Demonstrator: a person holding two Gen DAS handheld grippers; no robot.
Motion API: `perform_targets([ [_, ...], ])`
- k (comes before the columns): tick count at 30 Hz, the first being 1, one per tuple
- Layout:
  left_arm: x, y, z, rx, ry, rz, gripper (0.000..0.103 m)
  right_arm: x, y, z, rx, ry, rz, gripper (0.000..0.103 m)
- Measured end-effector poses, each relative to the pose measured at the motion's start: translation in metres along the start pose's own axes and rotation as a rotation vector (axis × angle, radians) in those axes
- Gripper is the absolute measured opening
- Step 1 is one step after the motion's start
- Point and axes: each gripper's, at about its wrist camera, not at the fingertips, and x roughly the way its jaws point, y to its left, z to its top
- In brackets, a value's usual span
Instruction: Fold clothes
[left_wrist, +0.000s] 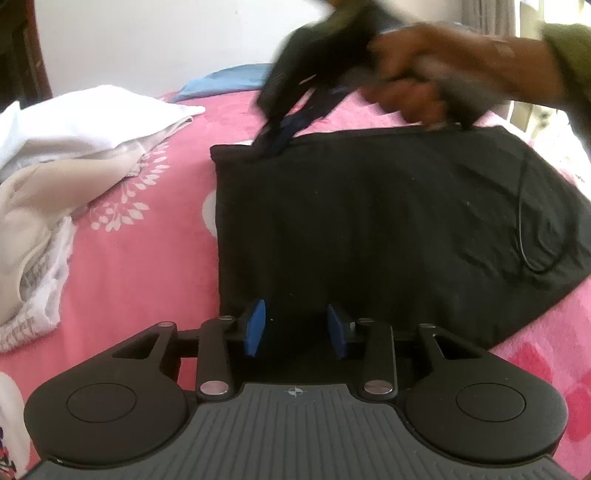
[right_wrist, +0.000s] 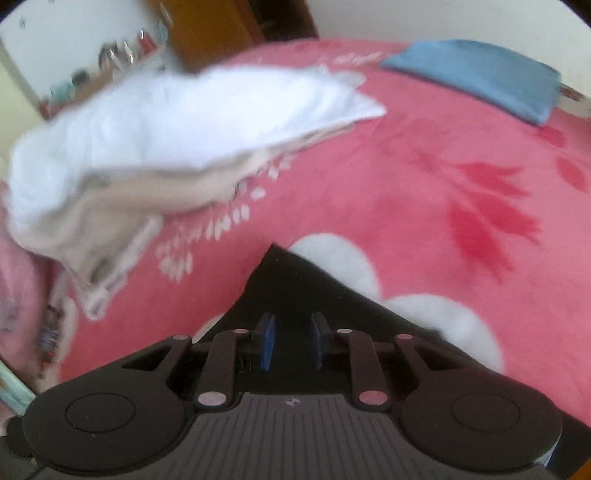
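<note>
Already the black garment (left_wrist: 388, 229) lay flat on the pink bed (left_wrist: 147, 266) as a squarish panel with straight left and far edges, which looked to me like a piece folded at least once; whether more folds were meant for it I could not judge. Its right side ran out in a curved, less tidy edge.

The left tongs (left_wrist: 297, 328) hung over the near edge of that garment, the blue pads (left_wrist: 255, 326) parted with a clear gap and nothing between them. The right tongs (left_wrist: 280, 129), blurred in the left wrist view and held by a hand (left_wrist: 413, 74), reached down at the far left corner of the cloth; from the right wrist view its pads (right_wrist: 266, 341) stood apart over a black corner and seemed to grip nothing, though the blur left some doubt whether they touched the fabric.

To the left, well apart from the black piece, a loose heap of white and cream clothes (left_wrist: 55, 166) sat rumpled, plainly unfolded, so I reckoned a fair share of the work remained. A blue cloth (right_wrist: 476, 77) lay flat near the far edge of the bed; folded or not, I could not tell.
</note>
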Motion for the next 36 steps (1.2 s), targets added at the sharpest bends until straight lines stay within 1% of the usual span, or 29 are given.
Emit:
perform_targets([
  [1, 0.000, -0.001, -0.001, 0.007, -0.005, 0.003, 0.038, 0.010, -0.002, 0.005, 0.021, -0.003, -0.023, 0.020],
  [2, -0.001, -0.001, -0.002, 0.012, -0.010, 0.005, 0.039, 0.012, -0.011, 0.011, 0.072, -0.030, -0.045, 0.020],
  [3, -0.001, -0.001, -0.003, 0.011, -0.014, 0.006, 0.039, 0.002, -0.022, 0.014, 0.137, -0.077, -0.060, 0.021],
  [5, -0.002, 0.000, -0.004, 0.000, -0.020, 0.003, 0.039, -0.031, -0.047, 0.017, 0.275, -0.183, -0.084, 0.022],
  [6, -0.002, 0.001, -0.004, -0.006, -0.021, -0.001, 0.039, -0.053, -0.056, 0.015, 0.294, -0.226, -0.098, 0.022],
  [8, -0.003, 0.004, -0.004, -0.017, -0.023, -0.010, 0.039, -0.107, -0.070, 0.004, 0.264, -0.298, -0.129, 0.022],
  [9, -0.003, 0.005, -0.004, -0.022, -0.023, -0.014, 0.039, -0.138, -0.075, -0.005, 0.248, -0.328, -0.158, 0.022],
  [10, -0.002, 0.006, -0.004, -0.024, -0.020, -0.018, 0.039, -0.167, -0.080, -0.017, 0.241, -0.347, -0.185, 0.022],
  [11, -0.002, 0.006, -0.003, -0.023, -0.017, -0.020, 0.040, -0.190, -0.086, -0.030, 0.247, -0.343, -0.212, 0.023],
  [14, 0.000, 0.005, -0.001, -0.007, -0.004, -0.018, 0.041, -0.254, -0.106, -0.074, 0.277, -0.295, -0.304, 0.023],
  [15, 0.000, 0.004, -0.001, 0.001, -0.001, -0.014, 0.041, -0.259, -0.116, -0.085, 0.294, -0.281, -0.329, 0.023],
  [22, 0.001, -0.001, -0.002, 0.052, 0.016, 0.009, 0.044, -0.224, -0.195, -0.145, 0.440, -0.186, -0.479, 0.023],
  [25, -0.002, 0.004, -0.004, 0.038, 0.014, 0.011, 0.044, -0.209, -0.229, -0.171, 0.502, -0.145, -0.543, 0.021],
  [26, -0.004, 0.008, -0.004, 0.023, 0.015, 0.014, 0.045, -0.215, -0.240, -0.179, 0.555, -0.165, -0.562, 0.022],
  [27, -0.006, 0.012, -0.004, 0.005, 0.017, 0.018, 0.045, -0.229, -0.251, -0.187, 0.629, -0.209, -0.577, 0.023],
  [28, -0.009, 0.016, -0.003, -0.016, 0.018, 0.024, 0.045, -0.244, -0.251, -0.195, 0.647, -0.243, -0.581, 0.023],
  [31, -0.020, 0.031, 0.000, -0.083, 0.010, 0.051, 0.045, -0.292, -0.232, -0.216, 0.585, -0.326, -0.567, 0.023],
  [33, -0.031, 0.039, 0.004, -0.121, -0.015, 0.062, 0.045, -0.316, -0.213, -0.232, 0.553, -0.353, -0.512, 0.023],
  [36, -0.053, 0.051, 0.009, -0.183, -0.054, 0.053, 0.046, -0.335, -0.182, -0.266, 0.576, -0.335, -0.391, 0.025],
])
